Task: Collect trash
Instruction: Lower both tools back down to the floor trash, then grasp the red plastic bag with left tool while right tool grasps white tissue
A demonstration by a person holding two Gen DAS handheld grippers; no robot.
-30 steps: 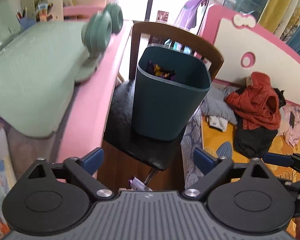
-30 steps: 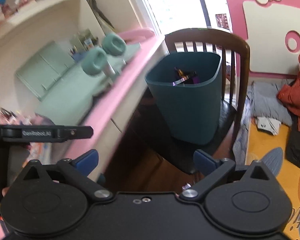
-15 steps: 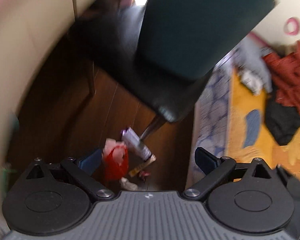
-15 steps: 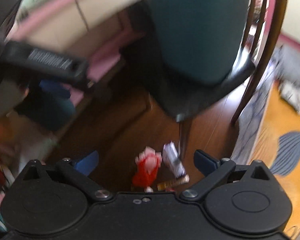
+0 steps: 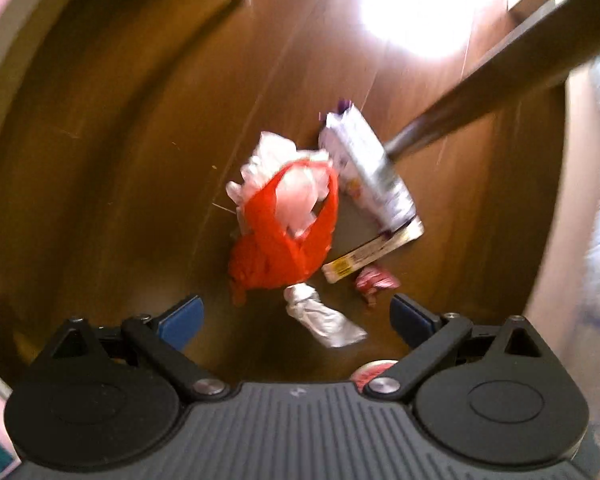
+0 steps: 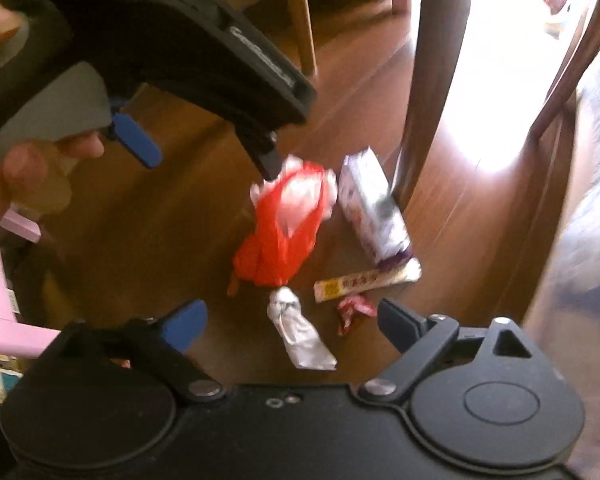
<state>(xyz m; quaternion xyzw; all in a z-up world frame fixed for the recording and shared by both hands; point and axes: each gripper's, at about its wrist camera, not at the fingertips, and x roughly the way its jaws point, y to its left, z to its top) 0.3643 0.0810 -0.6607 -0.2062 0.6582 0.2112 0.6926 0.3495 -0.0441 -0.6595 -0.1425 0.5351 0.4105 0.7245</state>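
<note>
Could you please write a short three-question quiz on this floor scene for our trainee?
1. True or false: the left gripper is shut on the orange plastic bag.
2. Which lies nearest the right gripper: A) the silver wrapper, B) the purple-and-white carton, C) the yellow-labelled stick pack?
3. Fill in: the carton lies beside a chair ____.

Key: 1 false, both grippers are open and empty; 2 A; 3 leg.

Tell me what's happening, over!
Both grippers, left and right, open, empty. Trash pile on floor ahead. Chair leg beside the pile.
</note>
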